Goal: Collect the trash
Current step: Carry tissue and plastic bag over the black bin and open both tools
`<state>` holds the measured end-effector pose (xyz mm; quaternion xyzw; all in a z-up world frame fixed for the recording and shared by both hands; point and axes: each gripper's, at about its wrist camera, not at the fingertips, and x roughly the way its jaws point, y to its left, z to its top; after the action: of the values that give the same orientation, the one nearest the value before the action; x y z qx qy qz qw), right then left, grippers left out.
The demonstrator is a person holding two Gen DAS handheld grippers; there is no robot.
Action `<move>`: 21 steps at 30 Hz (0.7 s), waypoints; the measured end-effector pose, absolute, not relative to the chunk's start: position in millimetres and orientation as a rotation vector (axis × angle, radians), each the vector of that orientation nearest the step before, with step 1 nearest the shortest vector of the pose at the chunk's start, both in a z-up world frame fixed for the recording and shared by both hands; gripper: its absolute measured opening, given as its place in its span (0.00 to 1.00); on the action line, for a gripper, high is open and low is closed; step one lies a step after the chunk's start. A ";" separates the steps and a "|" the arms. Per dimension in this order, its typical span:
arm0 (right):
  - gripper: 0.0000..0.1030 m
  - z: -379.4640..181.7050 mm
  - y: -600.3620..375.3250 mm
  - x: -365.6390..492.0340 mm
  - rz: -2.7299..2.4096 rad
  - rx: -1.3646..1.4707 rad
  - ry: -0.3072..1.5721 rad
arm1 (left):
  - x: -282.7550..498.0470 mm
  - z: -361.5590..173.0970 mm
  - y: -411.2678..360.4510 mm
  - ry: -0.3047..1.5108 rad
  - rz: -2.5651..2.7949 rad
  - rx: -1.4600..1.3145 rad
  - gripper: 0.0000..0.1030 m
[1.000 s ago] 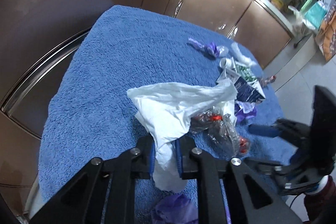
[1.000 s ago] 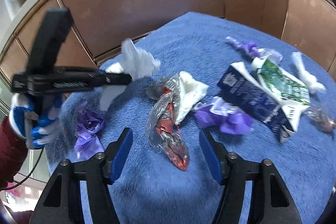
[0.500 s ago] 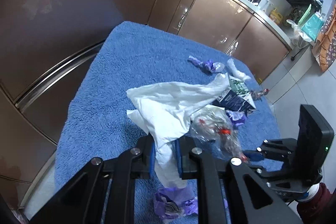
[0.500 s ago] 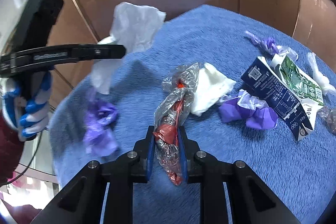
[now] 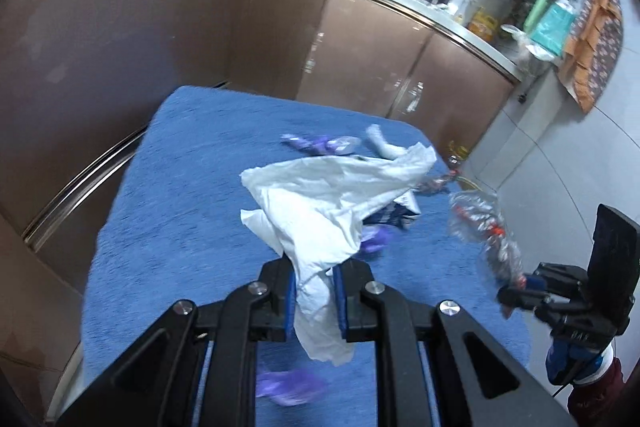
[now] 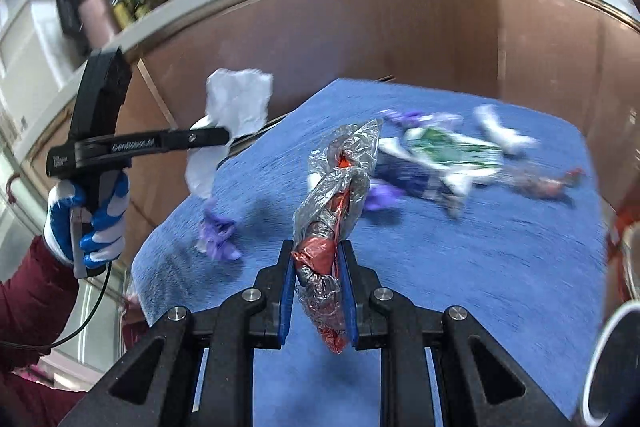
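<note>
Right now you are pinching a crumpled white tissue (image 5: pixel 332 203) between the blue pads of your left gripper (image 5: pixel 316 291); the pads are pressing on its narrow middle, the wide part is fanning out far of them and a tail is hanging down on the near side, clear of the blue towel (image 5: pixel 180 195). In the right wrist view that same tissue (image 6: pixel 236 103) is showing at the tip of the left gripper (image 6: pixel 216 137), with your gloved left hand (image 6: pixel 88 223) wrapping the handle.

Your right gripper (image 6: pixel 318 279) is clamping a clear plastic wrapper with red inside (image 6: pixel 336 203). Its fingers are squeezing the lower part, and the upper end is standing up and far of them, off the towel. The left wrist view is showing this wrapper (image 5: pixel 484 231) hanging at the right, above the towel's right edge, with the right gripper (image 5: pixel 520 291) below it.

Lying on the towel, going outward: a purple wrapper (image 6: pixel 218 235) near the left edge, another purple scrap (image 6: pixel 380 195) at centre, a flattened blue, green and white carton (image 6: pixel 448 155) just right of it, a twisted white scrap (image 6: pixel 500 131) far right, and a twisted purple wrapper (image 5: pixel 316 143) at the far side. These are blurring in the right view.

Brown cabinet fronts (image 5: pixel 200 39) are running behind the towel.
</note>
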<state>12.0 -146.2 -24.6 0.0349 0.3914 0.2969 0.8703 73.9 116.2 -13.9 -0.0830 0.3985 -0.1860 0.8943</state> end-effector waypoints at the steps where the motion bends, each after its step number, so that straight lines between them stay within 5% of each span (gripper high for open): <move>1: 0.19 -21.3 -161.2 8.8 0.593 0.087 0.807 | 73.6 -11.7 106.0 0.826 -0.401 -0.164 0.14; 21: 0.19 -84.7 -461.8 -29.2 -0.084 0.401 0.757 | 115.2 -35.4 -268.0 0.987 -0.904 0.082 0.14</move>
<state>-29.2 -461.8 -84.7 0.1945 0.3671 -0.0405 0.9087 115.2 -268.0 -35.4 0.0380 0.4571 -0.4188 0.7837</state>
